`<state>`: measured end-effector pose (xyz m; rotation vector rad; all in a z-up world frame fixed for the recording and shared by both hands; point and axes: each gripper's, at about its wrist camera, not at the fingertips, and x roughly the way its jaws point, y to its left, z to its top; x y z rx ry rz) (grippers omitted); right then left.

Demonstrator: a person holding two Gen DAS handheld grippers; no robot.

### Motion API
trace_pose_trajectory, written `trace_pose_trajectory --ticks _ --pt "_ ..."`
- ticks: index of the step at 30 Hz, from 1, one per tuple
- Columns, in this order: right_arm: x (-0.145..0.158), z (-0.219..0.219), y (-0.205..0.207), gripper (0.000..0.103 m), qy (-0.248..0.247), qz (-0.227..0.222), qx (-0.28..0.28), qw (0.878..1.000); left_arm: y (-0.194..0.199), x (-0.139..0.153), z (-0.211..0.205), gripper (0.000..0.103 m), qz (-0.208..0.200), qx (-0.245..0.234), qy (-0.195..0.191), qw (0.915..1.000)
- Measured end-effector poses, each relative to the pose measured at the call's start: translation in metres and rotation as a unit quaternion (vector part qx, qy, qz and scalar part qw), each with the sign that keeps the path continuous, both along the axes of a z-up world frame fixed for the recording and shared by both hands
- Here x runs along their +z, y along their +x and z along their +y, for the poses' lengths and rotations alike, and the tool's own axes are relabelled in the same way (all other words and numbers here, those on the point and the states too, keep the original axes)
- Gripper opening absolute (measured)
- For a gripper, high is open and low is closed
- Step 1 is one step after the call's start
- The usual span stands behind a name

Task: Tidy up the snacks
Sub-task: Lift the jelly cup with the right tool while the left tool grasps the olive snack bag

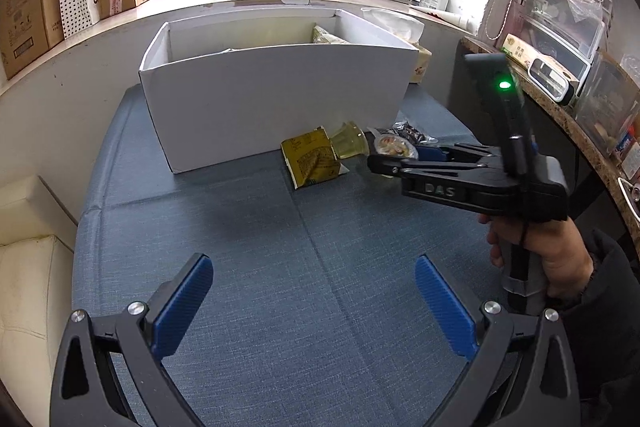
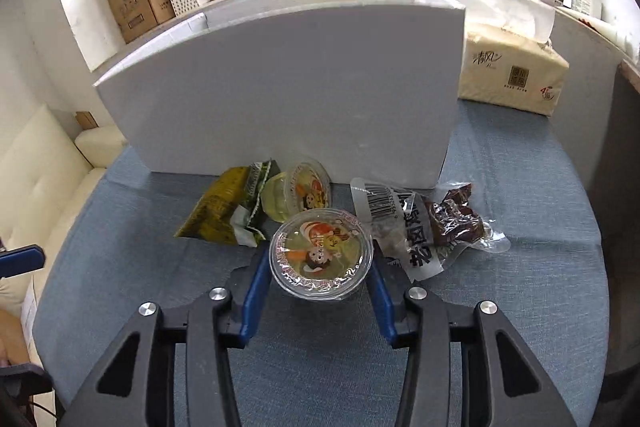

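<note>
A clear jelly cup (image 2: 320,253) with a cartoon lid stands on the blue cloth, and my right gripper (image 2: 319,258) is shut on it, one blue pad against each side. Behind it a second jelly cup (image 2: 300,191) lies tipped on its side, with a yellow-green snack packet (image 2: 224,211) to its left and a clear pack of dark dried meat (image 2: 440,223) to its right. The left wrist view shows the right gripper (image 1: 386,163) reaching in from the right toward this group. My left gripper (image 1: 314,267) is open over bare cloth, nothing between its fingers.
A large white open box (image 1: 272,99) stands just behind the snacks, with a packet showing inside at its far right. A tissue pack (image 2: 512,71) lies right of the box. A cream sofa (image 1: 28,267) borders the table on the left, a cluttered counter (image 1: 580,131) on the right.
</note>
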<state>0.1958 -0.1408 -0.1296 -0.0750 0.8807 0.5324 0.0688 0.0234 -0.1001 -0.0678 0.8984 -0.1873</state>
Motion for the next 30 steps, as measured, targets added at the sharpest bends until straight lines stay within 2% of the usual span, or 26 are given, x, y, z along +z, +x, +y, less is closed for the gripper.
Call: trace_pose_trajectory --ticks 6,11,15,18,23,24,27,28,30 --pt "0.021 -0.022 -0.022 0.049 0.029 -0.009 0.001 1.0 0.021 0.0 -0.003 0.103 0.006 0.006 0.006 1.0" --pt "0.036 -0.051 -0.048 0.049 0.057 -0.022 -0.014 0.998 0.059 -0.01 -0.018 0.103 0.027 0.002 0.008 0.9996" --pt "0.042 -0.078 -0.068 0.049 0.073 -0.028 -0.034 0.996 0.094 -0.022 -0.032 0.103 0.033 -0.001 0.028 0.9991" --pt "0.046 -0.088 -0.075 0.049 0.082 -0.03 -0.047 0.995 0.118 -0.034 -0.034 0.103 0.043 0.003 0.017 0.9989" --pt "0.044 -0.104 -0.08 0.049 0.097 -0.023 -0.061 0.993 0.145 -0.058 -0.039 0.103 0.071 0.023 0.054 0.9957" --pt "0.043 -0.106 -0.081 0.049 0.098 -0.023 -0.064 0.993 0.149 -0.062 -0.038 0.101 0.079 0.029 0.057 0.9948" --pt "0.042 -0.108 -0.083 0.049 0.1 -0.026 -0.068 0.992 0.148 -0.061 -0.034 0.077 0.063 0.042 0.067 0.9949" --pt "0.041 -0.109 -0.082 0.049 0.103 -0.024 -0.067 0.992 0.147 -0.059 -0.033 0.064 0.061 0.043 0.064 0.9952" --pt "0.038 -0.107 -0.082 0.049 0.103 -0.02 -0.063 0.992 0.144 -0.055 -0.028 0.061 0.065 0.042 0.056 0.9954"
